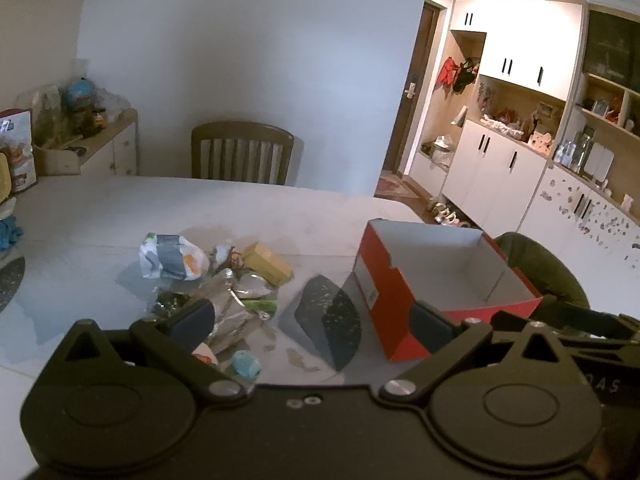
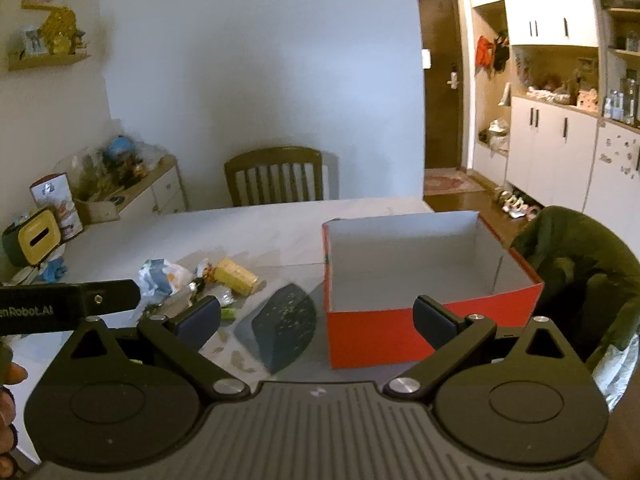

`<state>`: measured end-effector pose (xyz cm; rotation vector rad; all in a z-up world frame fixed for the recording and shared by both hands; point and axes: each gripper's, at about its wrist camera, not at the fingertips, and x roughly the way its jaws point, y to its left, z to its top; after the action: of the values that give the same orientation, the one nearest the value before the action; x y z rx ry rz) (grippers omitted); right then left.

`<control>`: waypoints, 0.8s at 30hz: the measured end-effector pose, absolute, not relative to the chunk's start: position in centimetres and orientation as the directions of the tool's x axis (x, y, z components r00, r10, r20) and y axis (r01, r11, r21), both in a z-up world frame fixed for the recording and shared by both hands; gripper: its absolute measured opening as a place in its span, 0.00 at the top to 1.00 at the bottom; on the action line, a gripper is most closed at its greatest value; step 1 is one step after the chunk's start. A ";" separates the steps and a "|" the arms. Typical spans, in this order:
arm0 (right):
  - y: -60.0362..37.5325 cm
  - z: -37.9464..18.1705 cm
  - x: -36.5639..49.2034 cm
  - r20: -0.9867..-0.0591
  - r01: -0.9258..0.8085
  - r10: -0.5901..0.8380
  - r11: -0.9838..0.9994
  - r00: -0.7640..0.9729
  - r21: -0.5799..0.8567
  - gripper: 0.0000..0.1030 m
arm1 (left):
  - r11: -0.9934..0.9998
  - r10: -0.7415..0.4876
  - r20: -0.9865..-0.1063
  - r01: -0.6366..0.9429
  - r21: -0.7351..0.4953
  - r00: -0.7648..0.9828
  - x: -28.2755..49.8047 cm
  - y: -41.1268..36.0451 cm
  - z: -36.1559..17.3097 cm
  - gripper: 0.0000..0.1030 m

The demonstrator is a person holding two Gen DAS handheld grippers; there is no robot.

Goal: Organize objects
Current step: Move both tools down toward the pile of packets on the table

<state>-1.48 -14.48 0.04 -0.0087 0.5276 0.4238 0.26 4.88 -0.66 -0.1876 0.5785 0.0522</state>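
Observation:
A pile of small packets lies on the white table (image 1: 120, 216): a white-and-blue bag (image 1: 172, 257), a yellow box (image 1: 268, 263), silver wrappers (image 1: 236, 300) and a small blue item (image 1: 246, 364). An empty red box (image 1: 440, 280) with a white inside stands to the right. My left gripper (image 1: 312, 328) hovers open above the table's near part, its left finger over the wrappers and its right finger before the red box. In the right wrist view the same bag (image 2: 160, 276), yellow box (image 2: 236, 276) and red box (image 2: 420, 276) show; my right gripper (image 2: 316, 322) is open and holds nothing.
A dark speckled mat (image 1: 324, 328) lies between the pile and the red box. A wooden chair (image 1: 242, 152) stands at the table's far side, a green-draped chair (image 2: 580, 276) at right. A yellow tissue holder (image 2: 34, 240) sits far left. A hand (image 2: 8, 384) shows at left.

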 end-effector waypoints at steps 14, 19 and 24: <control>-7.5 -1.2 1.3 -0.548 -0.530 0.480 0.845 0.686 0.077 0.00 | 0.985 0.054 -0.574 -0.137 -0.103 0.817 3.8 11.0 -2.7 0.00; -4.7 -2.7 3.4 -0.577 -0.556 0.493 0.828 0.651 0.080 0.00 | 0.993 0.076 -0.603 -0.114 -0.025 0.794 5.7 13.5 -5.6 0.00; -1.9 -5.3 4.7 -0.628 -0.616 0.508 0.785 0.589 0.058 0.00 | 0.995 0.043 -0.680 -0.091 -0.035 0.732 7.8 15.8 -9.3 0.01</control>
<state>4.72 -1.95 -5.33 -0.1731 0.6741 0.6588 7.81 15.81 -9.30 -0.0676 0.7467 0.0742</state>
